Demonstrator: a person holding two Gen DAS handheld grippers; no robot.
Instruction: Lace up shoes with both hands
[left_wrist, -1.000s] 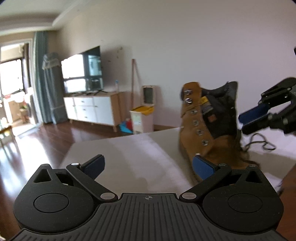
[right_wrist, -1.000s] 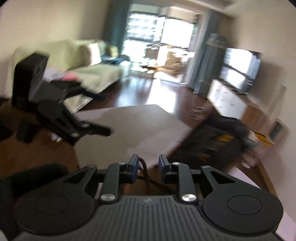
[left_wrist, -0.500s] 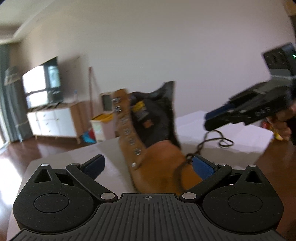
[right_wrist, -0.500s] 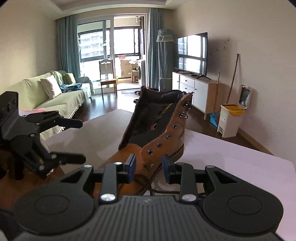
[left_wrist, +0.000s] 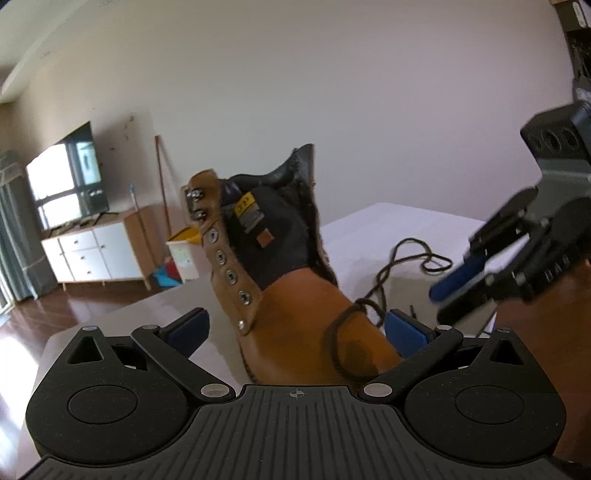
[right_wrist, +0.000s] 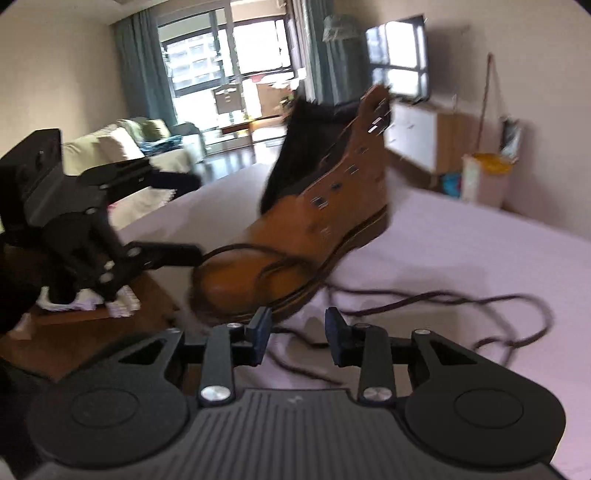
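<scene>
The tan boot (left_wrist: 295, 306) stands at the near edge of the table (right_wrist: 461, 251), toe toward that edge. Its black tongue carries a yellow tag (left_wrist: 244, 202) and a small brown patch; neither is legible. The left gripper (left_wrist: 295, 326) is spread wide, the toe between its pads, untouched. The right gripper (right_wrist: 297, 332), partly parted, has just been opening; it holds nothing. The dark lace (right_wrist: 443, 299) trails loose toward the table's right side, where bare surface remains.
</scene>
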